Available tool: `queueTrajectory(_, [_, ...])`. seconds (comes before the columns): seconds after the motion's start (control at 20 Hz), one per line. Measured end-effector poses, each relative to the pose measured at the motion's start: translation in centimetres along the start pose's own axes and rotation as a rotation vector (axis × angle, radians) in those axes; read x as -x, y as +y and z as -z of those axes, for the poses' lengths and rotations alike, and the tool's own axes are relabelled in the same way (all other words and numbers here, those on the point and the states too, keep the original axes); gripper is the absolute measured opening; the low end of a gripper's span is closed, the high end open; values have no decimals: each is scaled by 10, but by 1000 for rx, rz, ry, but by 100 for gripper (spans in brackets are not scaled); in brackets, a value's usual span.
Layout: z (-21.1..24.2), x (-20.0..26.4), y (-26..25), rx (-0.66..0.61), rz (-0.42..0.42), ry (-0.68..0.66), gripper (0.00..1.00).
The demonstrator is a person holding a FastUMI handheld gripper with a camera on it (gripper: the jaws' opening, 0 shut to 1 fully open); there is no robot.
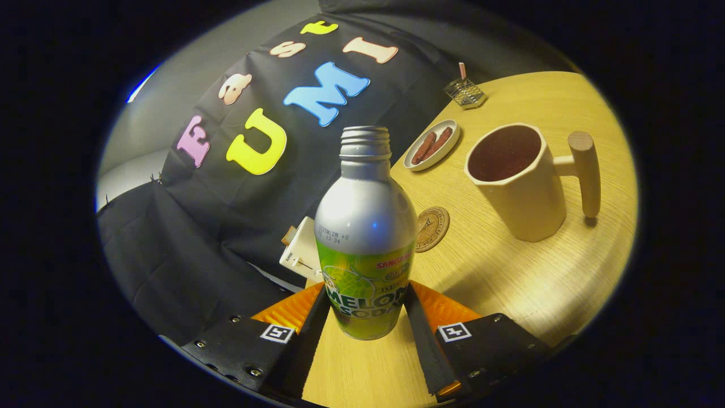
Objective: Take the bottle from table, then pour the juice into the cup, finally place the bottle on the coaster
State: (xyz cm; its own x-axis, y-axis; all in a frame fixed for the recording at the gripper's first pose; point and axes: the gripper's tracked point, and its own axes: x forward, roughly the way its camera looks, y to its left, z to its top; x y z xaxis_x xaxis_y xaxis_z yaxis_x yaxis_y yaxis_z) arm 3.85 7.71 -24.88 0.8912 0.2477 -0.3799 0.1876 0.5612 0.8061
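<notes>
Bottle first: a silver aluminium bottle (365, 238) with a green melon-soda label and an uncapped threaded neck sits between the two fingers of the hand-held gripper (365, 309). Both black fingers (310, 328) press against the lower part of its labelled body, one on each side, so the hand-held gripper is clamped on it at a narrow width set by the bottle's girth. The bottle's base appears over the pale wooden table (510, 272); whether it is resting on the wood or lifted just clear of it cannot be told. The whole scene looks tilted, with the bottle's neck pointing away from the fingers.

Just beyond the bottle, ahead and slightly right of the fingers, lies a round brown cork coaster (432, 228) flat on the table, partly hidden by the bottle's shoulder. Further ahead and to the right stands a cream faceted ceramic cup (518, 181) with a light wooden peg handle; its inside looks dark. It is apart from the coaster. Beyond the coaster is a small white oval dish (433, 145) holding brown stick-shaped pieces, and farther still a small wire rack (464, 92) near the table's far edge. Ahead of the fingers on the left, behind the bottle, is a white boxy object (300, 255) at the table's edge.
</notes>
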Motion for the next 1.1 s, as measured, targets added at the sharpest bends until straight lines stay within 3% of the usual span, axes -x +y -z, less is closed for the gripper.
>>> queueTrajectory(0.6, [1, -10, -23, -270, 6, 32, 77])
queueTrajectory(1.1, [-8, -13, -13, -477, -17, 38, 77])
